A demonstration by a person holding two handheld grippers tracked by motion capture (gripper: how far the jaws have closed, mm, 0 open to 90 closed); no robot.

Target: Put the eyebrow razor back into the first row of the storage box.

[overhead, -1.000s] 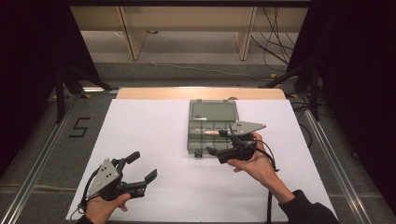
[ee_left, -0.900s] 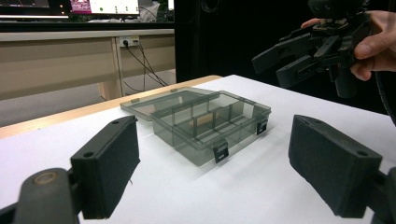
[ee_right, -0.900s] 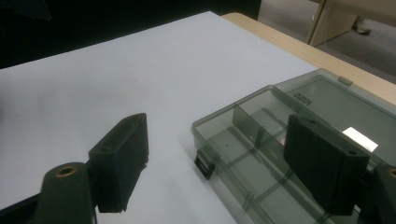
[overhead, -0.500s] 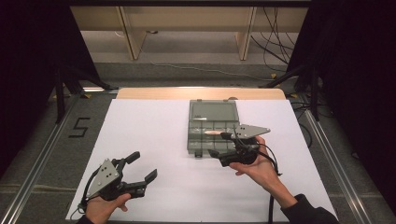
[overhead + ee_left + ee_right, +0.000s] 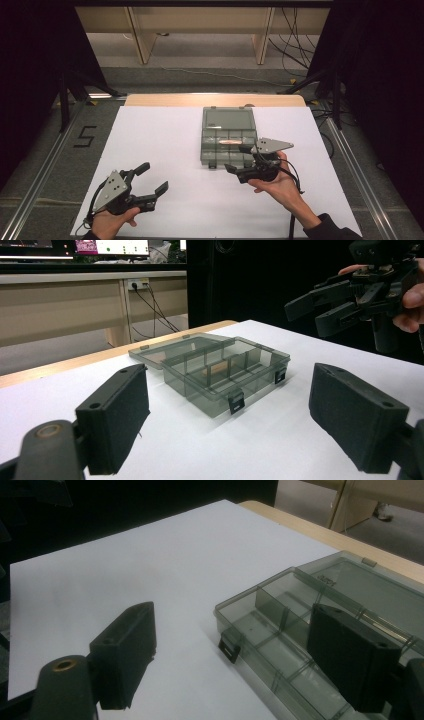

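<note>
A smoky clear compartment box point(image 5: 227, 150) lies at the middle of the white table point(image 5: 165, 135), its lid point(image 5: 227, 119) folded flat behind it. A small tan piece point(image 5: 230, 143) rests in one of the middle compartments. My right gripper point(image 5: 236, 159) hovers open at the box's front right corner, its fingers over the near compartments and empty. In the right gripper view the box point(image 5: 300, 630) sits under the right jaw. My left gripper point(image 5: 154, 178) is open near the front left, empty. It faces the box point(image 5: 225, 372), with the right gripper point(image 5: 325, 307) beyond.
A bare wooden strip point(image 5: 215, 100) edges the table's far side. Metal rails point(image 5: 45, 170) run along both sides of the floor, and a "5" marker point(image 5: 85, 136) lies at the left. Cables point(image 5: 295, 30) trail on the floor at the back right.
The right gripper has drawn back a little toward the near edge of the box. The left gripper has stayed put.
</note>
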